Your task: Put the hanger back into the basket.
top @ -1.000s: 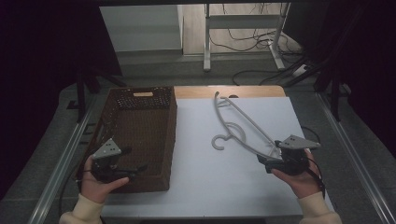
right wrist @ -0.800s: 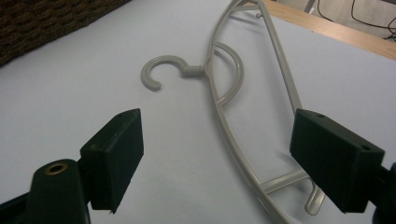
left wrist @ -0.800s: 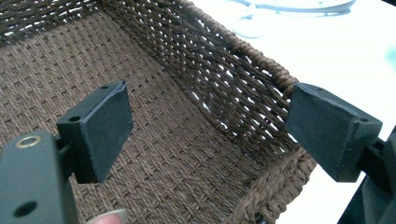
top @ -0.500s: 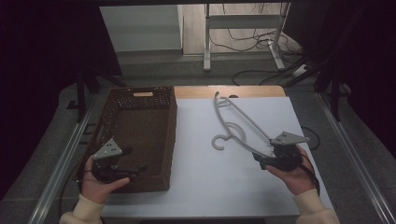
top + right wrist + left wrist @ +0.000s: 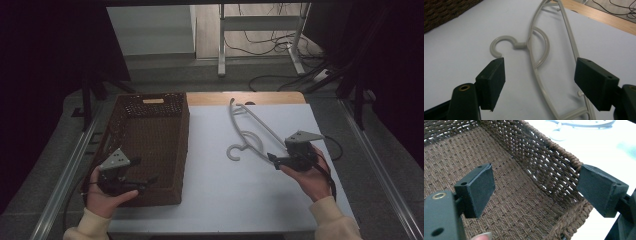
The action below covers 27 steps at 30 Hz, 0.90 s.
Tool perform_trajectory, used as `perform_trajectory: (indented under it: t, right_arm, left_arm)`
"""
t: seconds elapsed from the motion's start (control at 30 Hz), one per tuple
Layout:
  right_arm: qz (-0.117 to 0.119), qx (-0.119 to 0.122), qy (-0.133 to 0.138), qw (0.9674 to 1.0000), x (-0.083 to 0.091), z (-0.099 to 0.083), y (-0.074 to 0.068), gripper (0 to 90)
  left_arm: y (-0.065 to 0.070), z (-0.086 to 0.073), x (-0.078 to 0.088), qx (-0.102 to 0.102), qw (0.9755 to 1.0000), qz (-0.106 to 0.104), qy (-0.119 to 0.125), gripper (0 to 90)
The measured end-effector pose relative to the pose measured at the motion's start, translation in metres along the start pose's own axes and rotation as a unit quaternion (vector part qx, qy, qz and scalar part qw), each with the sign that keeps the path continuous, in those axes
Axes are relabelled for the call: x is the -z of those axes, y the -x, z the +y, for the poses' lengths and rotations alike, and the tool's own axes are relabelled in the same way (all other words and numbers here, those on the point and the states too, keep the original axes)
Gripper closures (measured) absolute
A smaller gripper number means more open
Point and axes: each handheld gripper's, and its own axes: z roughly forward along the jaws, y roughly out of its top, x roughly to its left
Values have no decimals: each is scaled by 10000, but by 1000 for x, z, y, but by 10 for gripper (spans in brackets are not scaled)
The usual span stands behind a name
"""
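A grey plastic hanger (image 5: 252, 131) lies flat on the white table, its hook (image 5: 499, 45) pointing toward the basket. My right gripper (image 5: 272, 159) hovers at the hanger's near end. Its jaws are open and have just been closing a little. In the right gripper view (image 5: 540, 80) the hanger's bar (image 5: 541, 85) runs through the gap, and neither pad touches it. My left gripper (image 5: 147, 181) stands open over the near right corner of the brown woven basket (image 5: 184, 145), with nothing between its pads (image 5: 477, 191).
The basket's rim (image 5: 564, 152) sits between the left gripper and the white tabletop (image 5: 215, 200). A wooden strip (image 5: 260, 97) edges the far side of the table. Metal rails (image 5: 70, 170) run along both sides, and cables lie on the floor beyond.
The right hand has shifted left and slightly away, closer to the hanger's near end, and its jaws have narrowed a little. The left hand and the hanger have stayed put.
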Motion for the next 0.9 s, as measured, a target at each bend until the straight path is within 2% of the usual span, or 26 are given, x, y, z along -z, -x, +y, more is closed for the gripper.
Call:
perform_trajectory:
  t: [0.17, 0.47, 0.5, 0.9]
  right_arm:
    - [-44, -40, -55, 10000, -10, 9, 3, 260]
    - [-49, -51, -405, 9992, -36, 17, 9, 272]
    - [-39, -83, -487, 9988, -42, 18, 12, 271]
    - [-138, -217, -737, 9970, -69, 21, 33, 297]
  left_arm:
    - [-1, 0, 2, -7, 10000, 9, 23, 150]
    - [-2, -1, 0, 22, 10000, -21, -15, 150]
    - [-1, -1, 0, 17, 10000, -22, -17, 150]
    - [-2, -1, 0, 51, 10000, -23, -17, 151]
